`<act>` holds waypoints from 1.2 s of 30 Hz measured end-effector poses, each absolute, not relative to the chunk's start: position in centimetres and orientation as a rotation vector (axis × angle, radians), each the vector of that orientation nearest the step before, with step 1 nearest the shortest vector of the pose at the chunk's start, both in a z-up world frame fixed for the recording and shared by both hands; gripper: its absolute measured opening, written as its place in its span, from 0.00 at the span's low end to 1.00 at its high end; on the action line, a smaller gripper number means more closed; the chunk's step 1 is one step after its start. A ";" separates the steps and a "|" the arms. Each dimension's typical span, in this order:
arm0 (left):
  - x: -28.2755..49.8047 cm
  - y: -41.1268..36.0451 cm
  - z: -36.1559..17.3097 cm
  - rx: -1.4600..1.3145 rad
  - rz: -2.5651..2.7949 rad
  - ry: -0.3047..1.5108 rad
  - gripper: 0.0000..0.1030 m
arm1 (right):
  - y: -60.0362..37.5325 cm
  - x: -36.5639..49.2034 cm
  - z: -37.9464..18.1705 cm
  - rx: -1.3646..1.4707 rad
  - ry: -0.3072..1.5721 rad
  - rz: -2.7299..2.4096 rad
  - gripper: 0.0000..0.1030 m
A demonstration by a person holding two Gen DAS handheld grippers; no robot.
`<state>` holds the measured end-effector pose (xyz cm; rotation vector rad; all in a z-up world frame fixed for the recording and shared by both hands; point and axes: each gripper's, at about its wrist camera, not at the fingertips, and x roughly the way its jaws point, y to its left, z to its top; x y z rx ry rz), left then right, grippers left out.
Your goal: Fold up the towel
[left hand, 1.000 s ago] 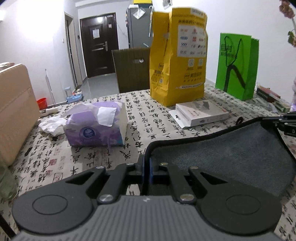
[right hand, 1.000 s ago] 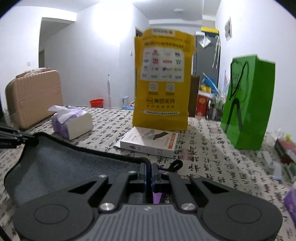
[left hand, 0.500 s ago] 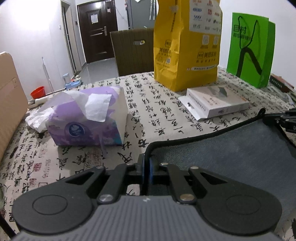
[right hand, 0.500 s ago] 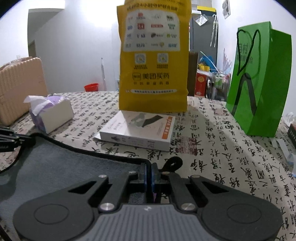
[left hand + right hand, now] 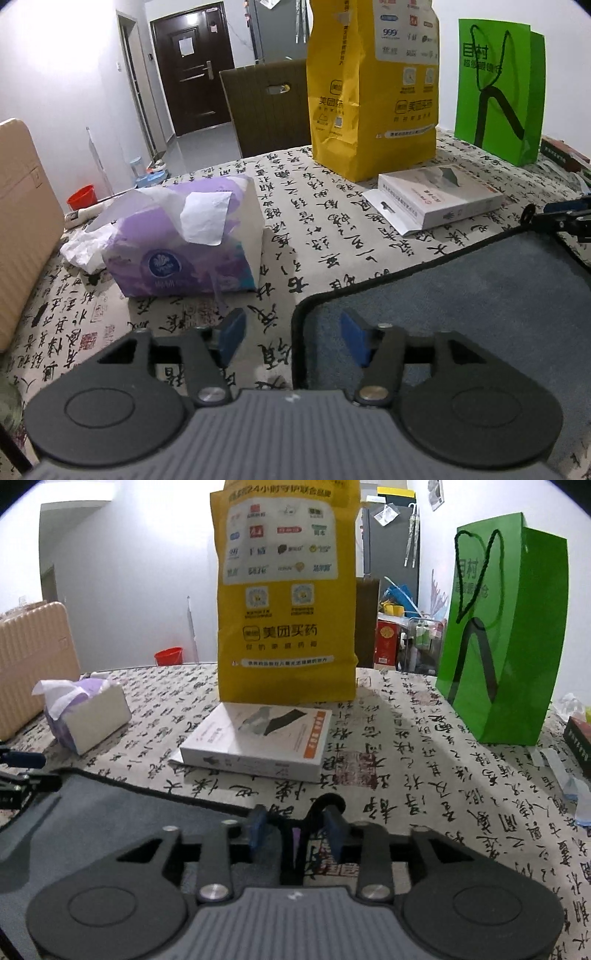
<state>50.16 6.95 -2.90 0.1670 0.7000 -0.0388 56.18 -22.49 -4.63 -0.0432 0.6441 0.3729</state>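
While both claws stand parted, left claw [image 5: 291,336] and right claw [image 5: 295,829] astride the grey towel's [image 5: 461,306] far corners on the bench [image 5: 332,229], a fold seems just laid; next, regrip for another fold

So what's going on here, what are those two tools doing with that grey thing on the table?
A person is folding a grey towel on a table covered by a calligraphy-print cloth, one tool in each hand. The left tool is open at one towel corner, its fingers wide apart on either side of the black hem. The right tool is also open, at another corner by the hanging loop. The towel lies flat, gripped by neither. A tissue pack, white box, yellow bag and green bag sit beyond.
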 end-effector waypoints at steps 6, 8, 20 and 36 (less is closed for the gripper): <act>48.7 6.6 -2.0 0.156 -0.037 0.686 0.84 | -22.7 55.1 -3.7 -0.027 0.644 0.385 0.84; 48.2 6.4 -1.9 0.154 -0.037 0.683 0.90 | -22.9 54.4 -3.6 -0.017 0.635 0.402 0.91; 45.0 6.8 -0.7 0.124 0.020 0.684 0.97 | -23.4 51.1 -2.8 -0.015 0.661 0.408 0.96; 38.5 6.3 2.2 0.089 0.025 0.623 1.00 | -23.9 45.8 -1.5 0.000 0.652 0.417 0.97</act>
